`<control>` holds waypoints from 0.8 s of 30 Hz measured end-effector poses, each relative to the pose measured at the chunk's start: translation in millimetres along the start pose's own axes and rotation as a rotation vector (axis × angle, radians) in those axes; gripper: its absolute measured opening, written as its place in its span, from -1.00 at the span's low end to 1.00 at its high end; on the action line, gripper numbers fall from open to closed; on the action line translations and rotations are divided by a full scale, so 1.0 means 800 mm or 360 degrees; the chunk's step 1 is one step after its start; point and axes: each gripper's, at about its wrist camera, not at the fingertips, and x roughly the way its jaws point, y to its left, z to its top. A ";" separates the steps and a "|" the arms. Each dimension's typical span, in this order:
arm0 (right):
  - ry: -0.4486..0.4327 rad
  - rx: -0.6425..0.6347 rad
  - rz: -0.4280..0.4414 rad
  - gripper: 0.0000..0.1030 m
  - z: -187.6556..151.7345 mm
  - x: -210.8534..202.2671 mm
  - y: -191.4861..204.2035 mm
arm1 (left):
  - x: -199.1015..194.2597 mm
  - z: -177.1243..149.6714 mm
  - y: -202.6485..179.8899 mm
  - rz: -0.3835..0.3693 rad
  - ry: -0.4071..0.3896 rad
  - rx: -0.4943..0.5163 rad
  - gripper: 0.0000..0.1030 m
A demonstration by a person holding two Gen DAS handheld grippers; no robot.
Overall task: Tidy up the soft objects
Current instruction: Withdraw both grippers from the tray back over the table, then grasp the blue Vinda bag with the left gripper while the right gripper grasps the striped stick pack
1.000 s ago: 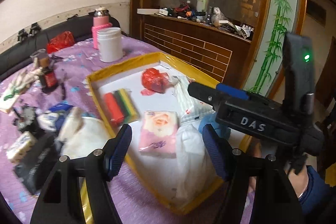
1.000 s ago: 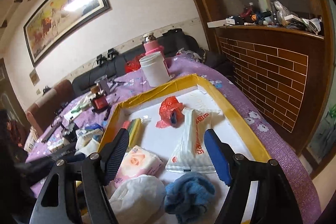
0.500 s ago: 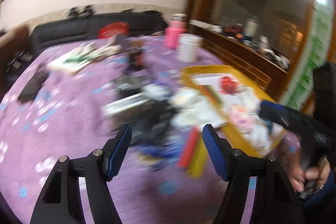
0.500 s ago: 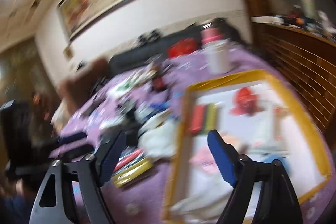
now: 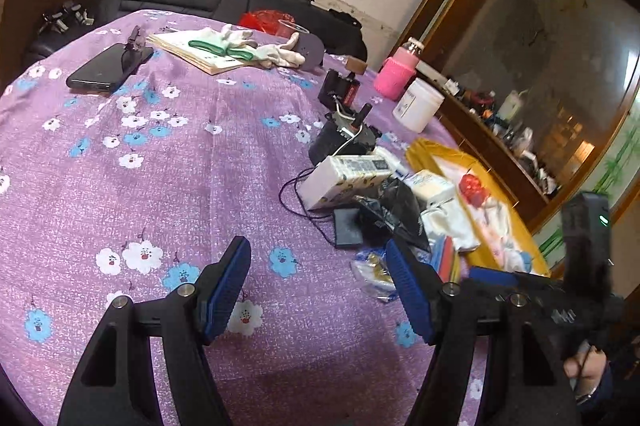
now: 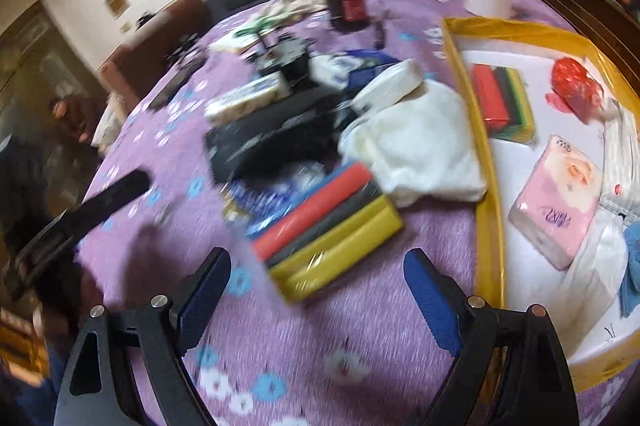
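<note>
A yellow-rimmed tray [image 6: 486, 186] holds a sponge pack [image 6: 504, 106], a red bag [image 6: 572, 82], a pink tissue pack [image 6: 556, 198], white cloth and a blue cloth [image 6: 634, 258]. Left of the tray a second red, dark and yellow sponge pack [image 6: 328, 226] lies on the purple cloth, beside a white cloth [image 6: 416, 154]. My right gripper [image 6: 318, 256] hovers just short of that pack, its jaws opening with nothing between them. My left gripper [image 5: 316, 246] is open and empty over bare tablecloth, left of the clutter and the tray [image 5: 424, 150].
A tissue box [image 5: 344, 178], a black bag [image 5: 396, 210], a small black box with a cable [image 5: 346, 232] and dark gadgets crowd the middle. Further back are a white jar [image 5: 418, 104], a pink bottle [image 5: 396, 74], gloves [image 5: 276, 50] and a phone [image 5: 108, 66]. A person's hand [image 5: 584, 374] holds the right gripper.
Both views have swung left from the tray to the cluttered tablecloth. The right gripper's jaws have spread wider and now face the loose sponge pack. The left gripper has rolled.
</note>
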 end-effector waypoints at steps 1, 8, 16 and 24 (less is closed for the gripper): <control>0.0010 0.0014 0.0003 0.82 0.006 0.006 0.002 | 0.000 0.000 -0.002 0.0000 0.0002 0.0008 0.34; 0.0054 -0.0210 -0.0077 0.86 0.027 0.045 0.056 | -0.008 -0.001 -0.001 0.0003 -0.0052 -0.0025 0.34; 0.0032 -0.0691 0.0046 0.64 0.004 0.035 0.107 | -0.015 0.001 0.010 0.0008 -0.0099 -0.0100 0.34; 0.0187 -0.0787 -0.0119 0.64 -0.023 0.032 0.065 | -0.013 0.000 0.007 -0.0014 -0.0082 -0.0087 0.34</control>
